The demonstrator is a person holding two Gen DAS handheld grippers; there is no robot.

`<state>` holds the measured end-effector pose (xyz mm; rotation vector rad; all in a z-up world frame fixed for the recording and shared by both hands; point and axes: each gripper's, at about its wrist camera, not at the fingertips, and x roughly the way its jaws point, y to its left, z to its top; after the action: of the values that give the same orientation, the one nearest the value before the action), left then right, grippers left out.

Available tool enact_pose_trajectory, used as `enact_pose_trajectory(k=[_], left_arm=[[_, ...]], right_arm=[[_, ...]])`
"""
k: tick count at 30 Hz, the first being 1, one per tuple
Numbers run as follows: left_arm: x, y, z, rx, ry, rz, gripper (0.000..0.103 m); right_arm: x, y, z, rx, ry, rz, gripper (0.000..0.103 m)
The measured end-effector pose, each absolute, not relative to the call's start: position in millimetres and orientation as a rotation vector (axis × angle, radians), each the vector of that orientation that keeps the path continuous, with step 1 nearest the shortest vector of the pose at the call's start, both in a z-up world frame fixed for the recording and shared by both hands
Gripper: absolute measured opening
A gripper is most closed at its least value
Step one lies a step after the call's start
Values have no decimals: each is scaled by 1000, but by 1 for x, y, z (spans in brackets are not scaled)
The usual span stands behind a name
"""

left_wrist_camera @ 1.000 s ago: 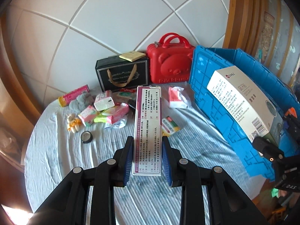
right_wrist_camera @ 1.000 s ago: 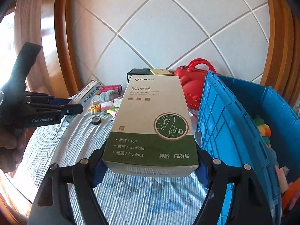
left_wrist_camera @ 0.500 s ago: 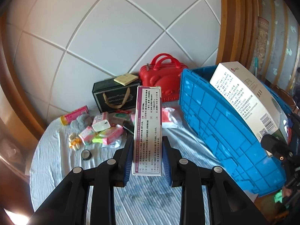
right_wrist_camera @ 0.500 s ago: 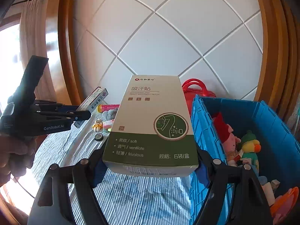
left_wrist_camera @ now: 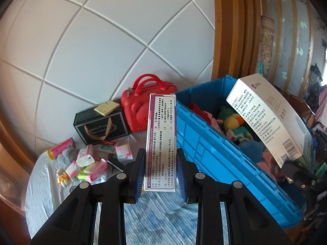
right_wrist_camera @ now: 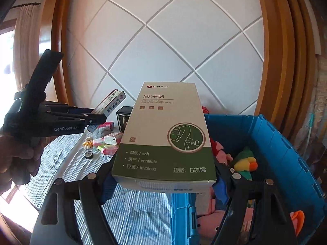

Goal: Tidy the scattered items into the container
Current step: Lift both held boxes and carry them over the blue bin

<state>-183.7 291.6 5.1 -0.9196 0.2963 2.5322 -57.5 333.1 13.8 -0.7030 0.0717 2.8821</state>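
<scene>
My left gripper (left_wrist_camera: 160, 153) is shut on a long narrow purple-and-white box (left_wrist_camera: 161, 140), held in the air left of the blue crate (left_wrist_camera: 206, 153). My right gripper (right_wrist_camera: 163, 175) is shut on a wide white-and-green box (right_wrist_camera: 165, 134), held high over the crate's near left rim (right_wrist_camera: 181, 214). That box also shows in the left wrist view (left_wrist_camera: 269, 120), above the crate's opening. The left gripper with its narrow box (right_wrist_camera: 111, 104) shows in the right wrist view at left. The crate holds plush toys (right_wrist_camera: 245, 163).
Pink packets (left_wrist_camera: 92, 167), a small white box (left_wrist_camera: 84, 160), a tiny doll (left_wrist_camera: 62, 176) and a black round item (right_wrist_camera: 89, 155) lie scattered on the striped cloth (left_wrist_camera: 49, 183). A black gift box (left_wrist_camera: 100, 126) and a red case (left_wrist_camera: 147, 106) stand against the wall.
Both grippers have risen with their boxes. The right one moved over the crate's rim, and the plush toys inside came into view.
</scene>
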Motion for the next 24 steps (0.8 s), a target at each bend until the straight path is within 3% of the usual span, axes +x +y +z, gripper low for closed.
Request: enact_pose_trajectory(k=[24], left_arm=[[-205, 497, 18, -836, 384, 2275, 28]], right_arm=[[-4, 516, -2, -757, 229, 2567, 76]])
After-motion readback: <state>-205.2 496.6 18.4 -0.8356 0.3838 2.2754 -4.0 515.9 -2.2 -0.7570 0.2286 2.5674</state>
